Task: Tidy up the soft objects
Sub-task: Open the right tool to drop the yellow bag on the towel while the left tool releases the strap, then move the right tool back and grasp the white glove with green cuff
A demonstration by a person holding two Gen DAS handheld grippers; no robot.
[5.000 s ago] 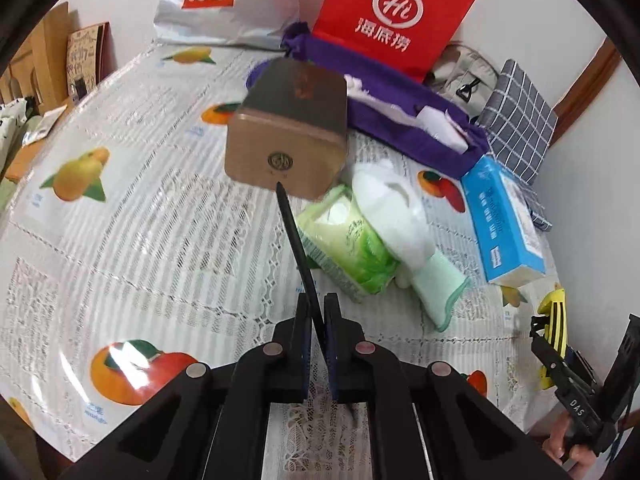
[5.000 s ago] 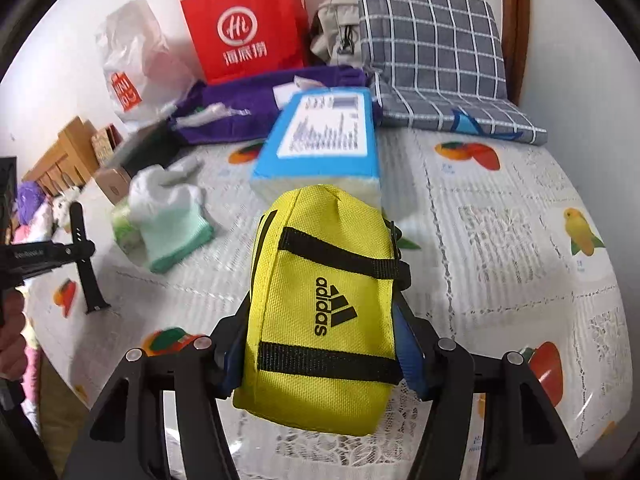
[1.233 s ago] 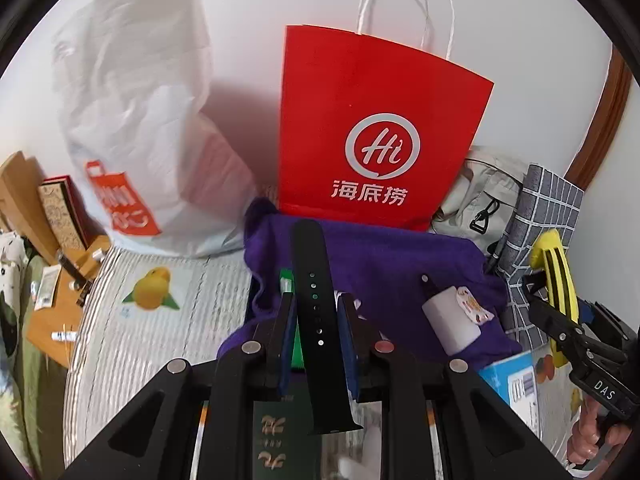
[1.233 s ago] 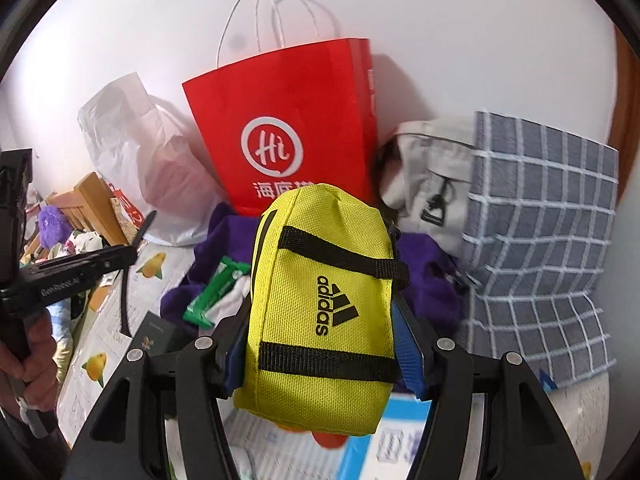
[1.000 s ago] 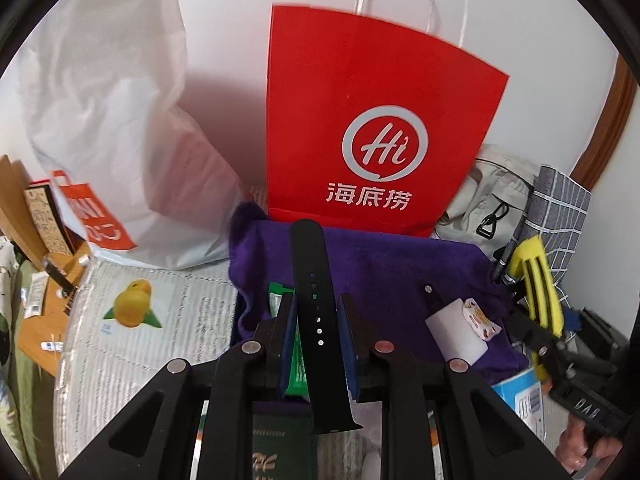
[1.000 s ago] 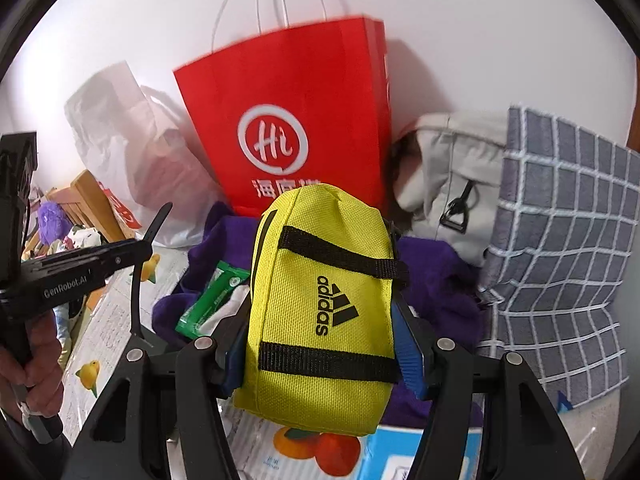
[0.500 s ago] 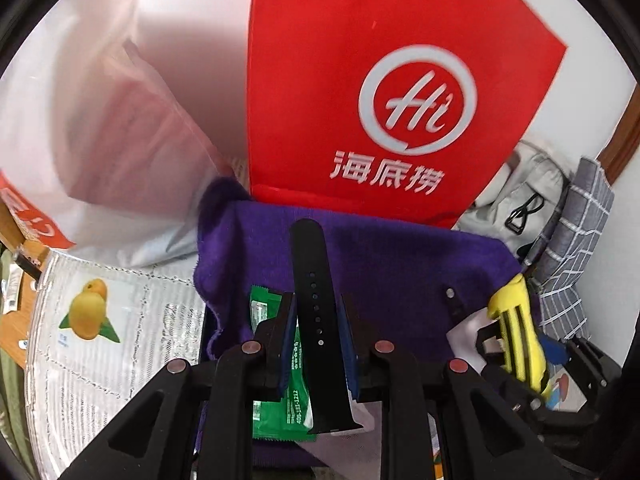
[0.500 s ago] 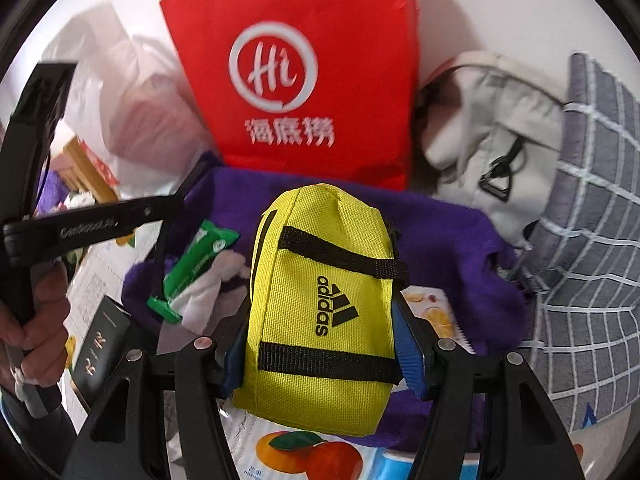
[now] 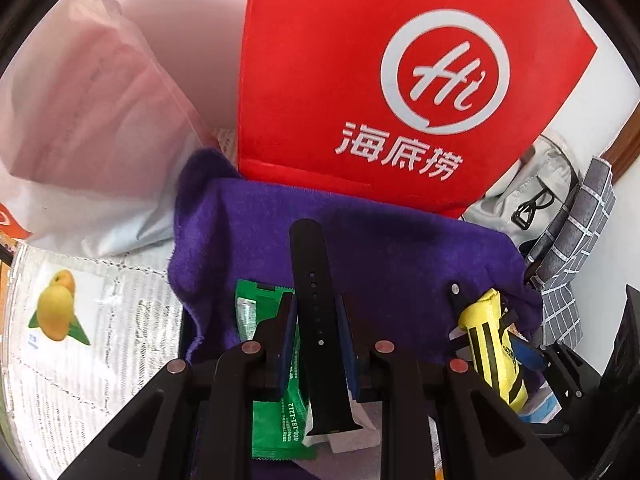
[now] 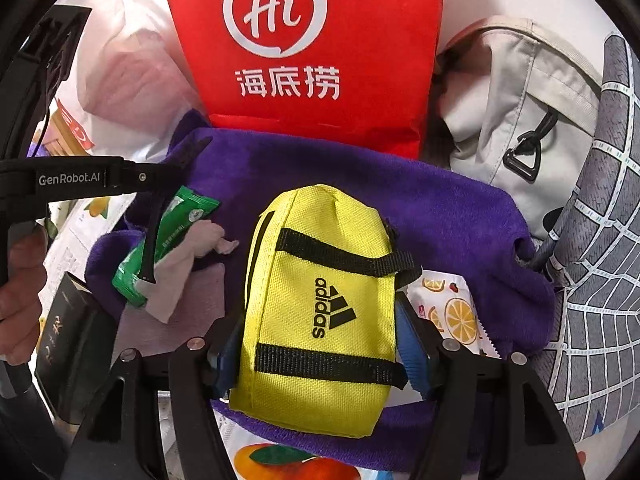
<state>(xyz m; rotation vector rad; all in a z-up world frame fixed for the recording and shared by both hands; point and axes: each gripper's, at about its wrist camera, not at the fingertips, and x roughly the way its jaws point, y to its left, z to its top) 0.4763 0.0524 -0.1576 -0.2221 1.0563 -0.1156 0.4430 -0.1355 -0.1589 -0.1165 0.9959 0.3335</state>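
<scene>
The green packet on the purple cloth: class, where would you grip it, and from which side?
Grip the green packet by its upper sealed end, coming from above; it lies flat on the purple cloth, and tissue and the watch strap cover its lower half.

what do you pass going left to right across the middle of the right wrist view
green packet → yellow adidas pouch held in the right tongs → orange-print packet → grey checked cushion
</scene>
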